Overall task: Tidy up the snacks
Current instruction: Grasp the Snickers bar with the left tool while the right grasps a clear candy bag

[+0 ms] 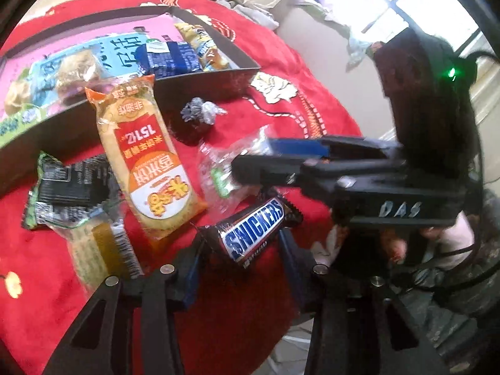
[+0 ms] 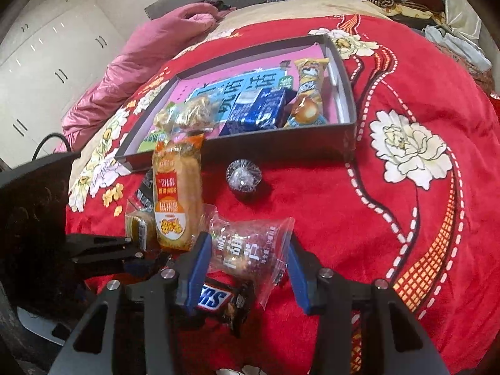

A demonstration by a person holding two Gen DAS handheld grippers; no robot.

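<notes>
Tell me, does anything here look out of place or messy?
Yes. Several snacks lie loose on the red blanket outside the dark tray: an orange rice-cracker pack leaning against the tray's wall, a Snickers bar, a clear candy bag and a small foil-wrapped sweet. Nothing looks spilled or torn.

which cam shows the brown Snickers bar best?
Left wrist: the brown Snickers bar lies between its jaws, the whole blue logo readable. Right wrist shows only one end, the rest hidden behind a blue jaw pad.
</notes>
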